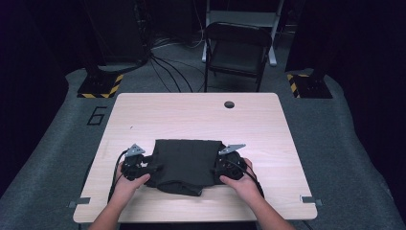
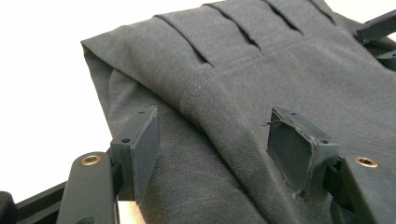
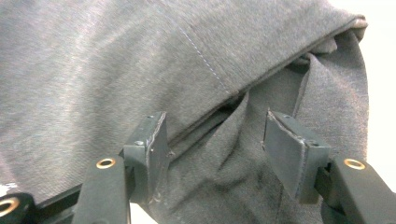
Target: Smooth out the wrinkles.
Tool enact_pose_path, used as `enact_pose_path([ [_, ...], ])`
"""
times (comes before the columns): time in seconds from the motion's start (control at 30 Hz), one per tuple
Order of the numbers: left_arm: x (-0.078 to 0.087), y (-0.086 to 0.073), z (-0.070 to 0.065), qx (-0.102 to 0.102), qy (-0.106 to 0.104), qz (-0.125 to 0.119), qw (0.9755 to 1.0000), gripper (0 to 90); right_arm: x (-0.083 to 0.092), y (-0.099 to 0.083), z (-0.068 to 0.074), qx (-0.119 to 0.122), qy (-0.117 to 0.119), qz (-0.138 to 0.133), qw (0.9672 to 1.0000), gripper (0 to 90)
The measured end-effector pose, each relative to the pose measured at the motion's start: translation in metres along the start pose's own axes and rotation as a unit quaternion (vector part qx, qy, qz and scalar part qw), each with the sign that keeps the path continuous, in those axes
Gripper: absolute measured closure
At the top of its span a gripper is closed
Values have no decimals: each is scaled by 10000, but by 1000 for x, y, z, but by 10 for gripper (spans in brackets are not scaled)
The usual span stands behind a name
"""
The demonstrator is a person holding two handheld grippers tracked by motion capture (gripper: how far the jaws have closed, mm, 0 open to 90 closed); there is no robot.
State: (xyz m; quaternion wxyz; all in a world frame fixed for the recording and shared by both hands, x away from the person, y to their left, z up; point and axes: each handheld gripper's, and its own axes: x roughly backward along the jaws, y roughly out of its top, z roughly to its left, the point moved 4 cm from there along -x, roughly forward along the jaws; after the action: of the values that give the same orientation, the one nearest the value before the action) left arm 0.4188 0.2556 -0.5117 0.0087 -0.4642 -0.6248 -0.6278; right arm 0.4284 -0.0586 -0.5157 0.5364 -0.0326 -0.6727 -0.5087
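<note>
In the high view the dark garment [image 1: 184,165] is lying in the lower middle of the frame on the pale wooden table [image 1: 201,115], folded into a rough rectangle; its near edge is sagging into a lumpy bulge, and its side edges are disappearing under the two tools, so how the cloth is tucked there is hard to make out; the forearms are being cut off by the bottom of the frame.

The left gripper [image 1: 135,165] is sitting at the garment's left edge and the right gripper [image 1: 229,164] at its right edge, each carrying a grey three-cornered plate and trailing a black cable.

In the left gripper view the jaws are standing apart over the grey knit cloth [image 2: 243,93], pads not pressing on it; a stitched seam is running across a soft ridge between them, and narrow slit-like folds are showing at the top of the frame; the other tool's black jaws are poking in at the upper right, cut off by the edge.

In the right gripper view the jaws are likewise standing apart, gripping nothing; the fabric [image 3: 116,60] is looking matte and slightly fuzzy; a hemmed layer is overlapping a creased one, and the dark gap under that hem is hiding what is lying inside the fold.

A black folding chair [image 1: 237,50] is standing beyond the table at the top middle, with surroundings too dark to read.
</note>
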Motion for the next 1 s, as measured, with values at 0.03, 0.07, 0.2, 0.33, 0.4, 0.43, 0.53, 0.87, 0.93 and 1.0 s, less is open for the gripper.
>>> enact_pose_path([
  [0.03,2,1,0,-2,-5,5,10000,340,1,1,1,-1,2,-37,10000,393],
  [0.07,3,2,-1,-25,-32,26,10000,340,3,2,1,31,17,-31,10000,392],
  [0.2,4,9,-2,46,-38,2,10000,343,9,6,4,70,20,-39,10000,391],
  [0.33,7,14,-5,48,-109,107,9999,345,18,11,5,66,-6,-113,9999,390],
  [0.4,10,15,-8,-36,-123,148,9998,346,23,13,6,-1,32,-131,9999,390],
  [0.43,11,15,-10,-33,-97,130,9999,346,25,14,6,78,47,-166,9998,390],
  [0.53,16,15,-14,-98,-134,195,9997,346,33,15,7,76,67,-228,9997,390],
  [0.87,41,15,-21,-200,-128,202,9995,342,58,3,14,23,51,-339,9994,390],
  [0.93,45,12,-22,-220,-122,231,9994,342,63,0,16,-16,96,-368,9993,390],
  [1.0,49,9,-23,-210,-143,255,9994,342,68,-3,17,-4,87,-408,9991,391],
])
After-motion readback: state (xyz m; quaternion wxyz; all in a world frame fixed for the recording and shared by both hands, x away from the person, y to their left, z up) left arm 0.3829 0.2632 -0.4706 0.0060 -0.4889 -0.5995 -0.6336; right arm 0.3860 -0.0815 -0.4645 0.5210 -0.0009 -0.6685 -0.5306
